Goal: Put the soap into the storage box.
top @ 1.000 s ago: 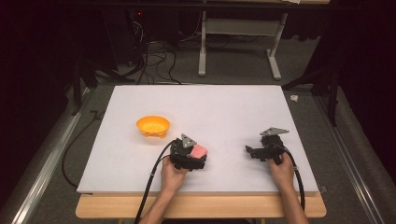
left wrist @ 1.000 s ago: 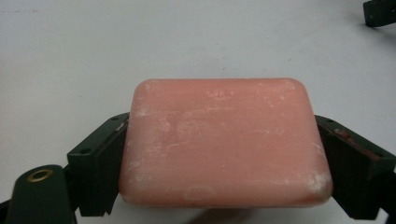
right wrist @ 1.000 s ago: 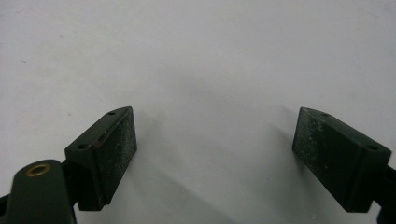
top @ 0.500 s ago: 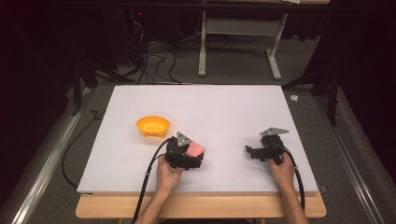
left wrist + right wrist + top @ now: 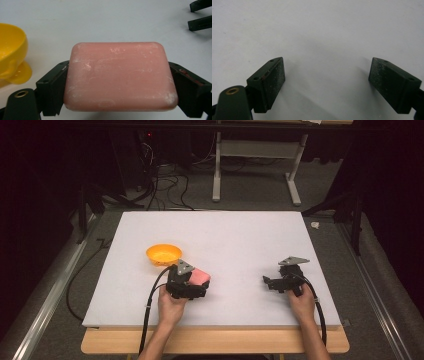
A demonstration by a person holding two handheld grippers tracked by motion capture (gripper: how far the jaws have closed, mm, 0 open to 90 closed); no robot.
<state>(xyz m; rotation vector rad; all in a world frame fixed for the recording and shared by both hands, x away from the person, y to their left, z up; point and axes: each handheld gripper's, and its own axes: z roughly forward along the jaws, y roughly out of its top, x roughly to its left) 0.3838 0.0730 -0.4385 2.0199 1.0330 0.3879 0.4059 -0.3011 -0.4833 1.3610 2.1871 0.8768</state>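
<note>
In the left gripper view the yellow bowl [image 5: 10, 52] is cut off by the left edge, so only part of its rim and foot shows, and the pink soap [image 5: 120, 76] hides the inner faces of the jaws pressed against its sides. The right gripper [image 5: 200, 15] is cut by the top right corner there, showing only two dark jaw tips. From the high view the soap [image 5: 200, 276] is half covered by the left gripper [image 5: 192, 282], and whether it touches the counter [image 5: 240, 240] cannot be told.
</note>
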